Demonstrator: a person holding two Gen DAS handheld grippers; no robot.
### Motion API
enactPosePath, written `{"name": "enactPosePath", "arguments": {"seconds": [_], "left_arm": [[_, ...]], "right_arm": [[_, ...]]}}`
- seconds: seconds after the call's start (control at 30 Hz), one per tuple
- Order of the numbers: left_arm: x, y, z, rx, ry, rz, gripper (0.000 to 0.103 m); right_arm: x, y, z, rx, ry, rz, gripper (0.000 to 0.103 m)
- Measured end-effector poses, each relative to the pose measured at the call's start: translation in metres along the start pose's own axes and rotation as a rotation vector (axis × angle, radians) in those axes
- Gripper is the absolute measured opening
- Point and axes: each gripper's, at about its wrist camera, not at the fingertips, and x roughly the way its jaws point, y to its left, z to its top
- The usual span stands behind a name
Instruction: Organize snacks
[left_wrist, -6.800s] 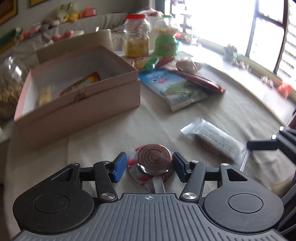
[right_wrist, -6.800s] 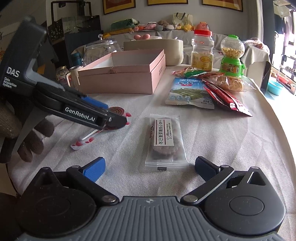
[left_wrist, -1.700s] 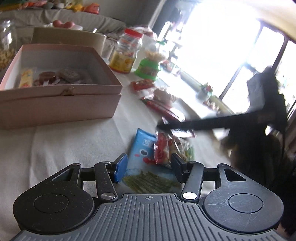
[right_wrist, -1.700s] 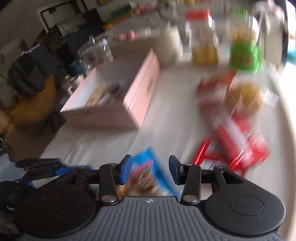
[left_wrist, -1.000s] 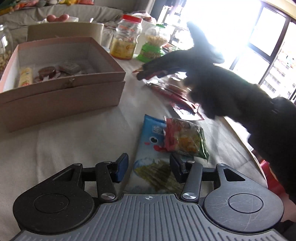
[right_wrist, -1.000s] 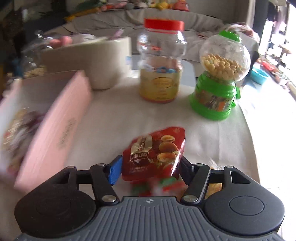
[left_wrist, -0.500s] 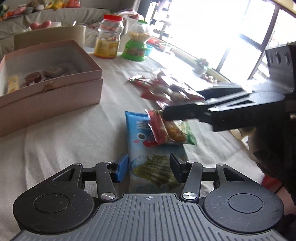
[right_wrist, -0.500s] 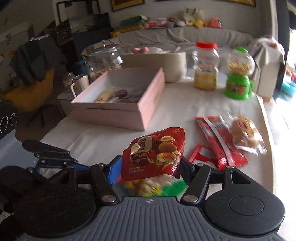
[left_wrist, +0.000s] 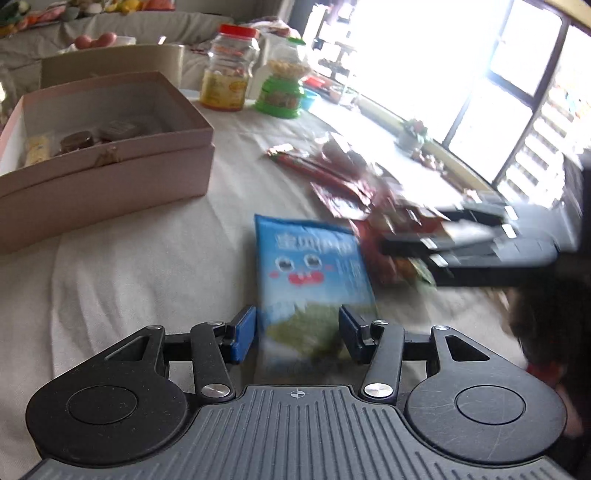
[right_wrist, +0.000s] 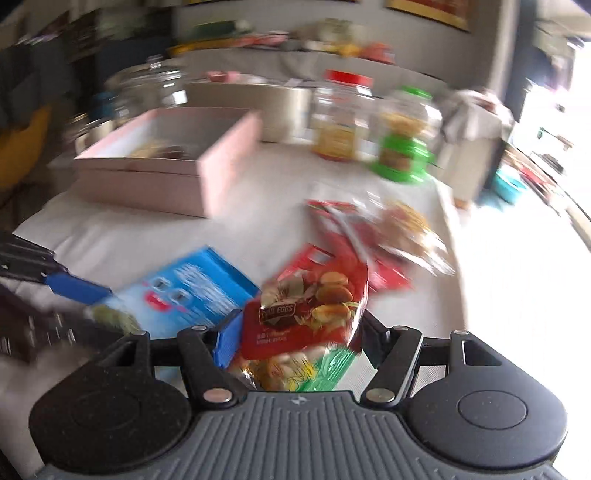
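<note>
Snack packets fill the near part of what I see. My right gripper (right_wrist: 295, 341) has a red packet of quail eggs (right_wrist: 308, 314) between its fingers, with a second packet in yellow and green (right_wrist: 295, 369) bunched under it. The pads sit against the red packet's sides, so I have it gripped, though the motion blur softens the edges. My left gripper (left_wrist: 297, 332) stands about half open over the near end of the blue snack bag (left_wrist: 314, 273), which lies flat on the white tablecloth (left_wrist: 147, 266); its pads clear the bag's edges on both sides and hold nothing. From the right wrist view, that blue bag lies just left of my red packet, with the left gripper's blue fingertip (right_wrist: 75, 288) over it. Farther off, more red packets (right_wrist: 347, 236) are scattered right of centre. The pink box (left_wrist: 110, 162) sits open at far left with a few snacks inside. Behind it stand a red-lidded jar (left_wrist: 229, 66) and a green candy dispenser (left_wrist: 282, 88).
</note>
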Motion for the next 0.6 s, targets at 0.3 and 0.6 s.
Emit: {"name": "enactPosePath", "arguments": {"seconds": [0.3,0.6], "left_arm": [[0.018,0.014,0.011,-0.070,-0.002,-0.035,0.044],[0.007,0.037,0.003,-0.202,-0.012,-0.089,0.022]], "right_arm": [[-0.004,0.023,-0.023,0.015,-0.065,-0.016,0.069],[-0.027,0.045,-0.023,-0.116,-0.155,-0.162,0.074]]}}
